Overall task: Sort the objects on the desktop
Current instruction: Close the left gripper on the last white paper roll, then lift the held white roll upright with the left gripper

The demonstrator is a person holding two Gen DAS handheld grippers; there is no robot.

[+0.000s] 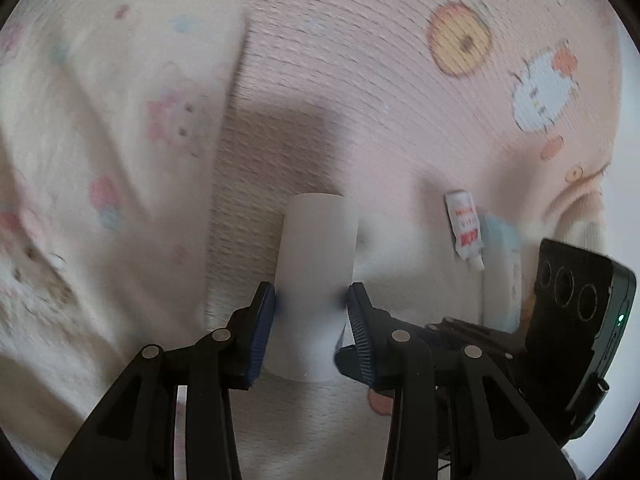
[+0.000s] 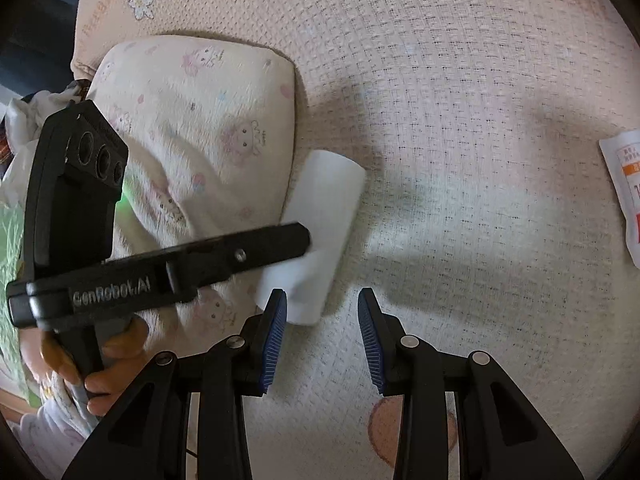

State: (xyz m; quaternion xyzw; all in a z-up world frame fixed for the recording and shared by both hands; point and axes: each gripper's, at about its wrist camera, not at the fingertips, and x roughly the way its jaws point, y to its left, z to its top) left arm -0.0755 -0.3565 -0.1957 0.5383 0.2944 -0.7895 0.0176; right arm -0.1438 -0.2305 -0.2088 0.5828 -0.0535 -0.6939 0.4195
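A roll (image 1: 316, 280) is laid on a patterned blanket (image 1: 360, 60), just beside the right edge of a pillow (image 1: 100, 140) at the left. The roll is flanked near its near end by the fingers of the left gripper (image 1: 310, 322). A small tube (image 1: 464, 226) is found farther right on the blanket, well apart from the roll. The right gripper (image 2: 322, 344) is held over bare blanket, just right of the roll's near end.

Pink cartoon-print waffle blanket (image 2: 440, 80), shadowed
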